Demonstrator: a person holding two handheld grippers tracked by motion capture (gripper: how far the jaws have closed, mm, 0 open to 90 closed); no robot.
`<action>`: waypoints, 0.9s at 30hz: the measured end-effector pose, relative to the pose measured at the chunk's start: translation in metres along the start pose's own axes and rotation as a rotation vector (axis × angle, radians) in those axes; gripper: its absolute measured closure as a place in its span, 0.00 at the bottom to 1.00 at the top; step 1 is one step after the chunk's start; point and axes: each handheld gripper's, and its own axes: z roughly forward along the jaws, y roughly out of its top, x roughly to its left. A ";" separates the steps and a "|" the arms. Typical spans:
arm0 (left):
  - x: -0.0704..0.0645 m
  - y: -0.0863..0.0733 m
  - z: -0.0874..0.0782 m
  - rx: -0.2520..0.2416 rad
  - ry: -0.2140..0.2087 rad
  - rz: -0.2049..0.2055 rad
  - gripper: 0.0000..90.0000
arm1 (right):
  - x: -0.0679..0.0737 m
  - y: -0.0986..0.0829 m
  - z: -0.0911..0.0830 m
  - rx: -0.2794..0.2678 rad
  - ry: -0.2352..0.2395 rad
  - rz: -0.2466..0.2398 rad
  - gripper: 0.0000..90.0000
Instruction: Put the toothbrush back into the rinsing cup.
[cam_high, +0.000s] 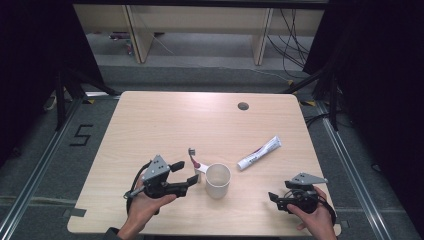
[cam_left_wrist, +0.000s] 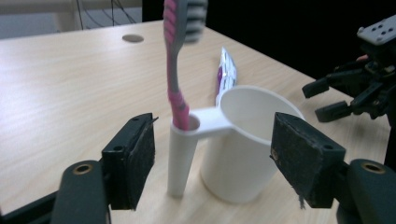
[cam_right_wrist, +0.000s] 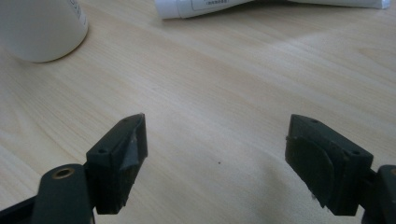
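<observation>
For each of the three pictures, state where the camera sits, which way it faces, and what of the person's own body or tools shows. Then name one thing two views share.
High view: above the table, looking down; both hands, left gripper and right gripper.
Left gripper view: on the left gripper, facing the cup and toothbrush.
Right gripper view: on the right gripper, facing bare tabletop.
Shared: the toothpaste tube.

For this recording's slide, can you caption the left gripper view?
Open left gripper frames a white cup whose side holder carries an upright pink toothbrush.
</observation>
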 end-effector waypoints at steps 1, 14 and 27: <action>0.000 -0.003 -0.001 0.001 0.003 -0.001 0.32 | 0.001 0.000 -0.001 0.006 0.002 0.026 0.24; 0.000 -0.026 -0.012 0.048 0.012 -0.022 0.27 | -0.002 0.000 0.000 -0.003 0.003 0.032 0.24; -0.012 -0.050 -0.017 0.106 0.028 0.005 0.20 | -0.002 0.000 0.000 -0.012 0.016 0.016 0.24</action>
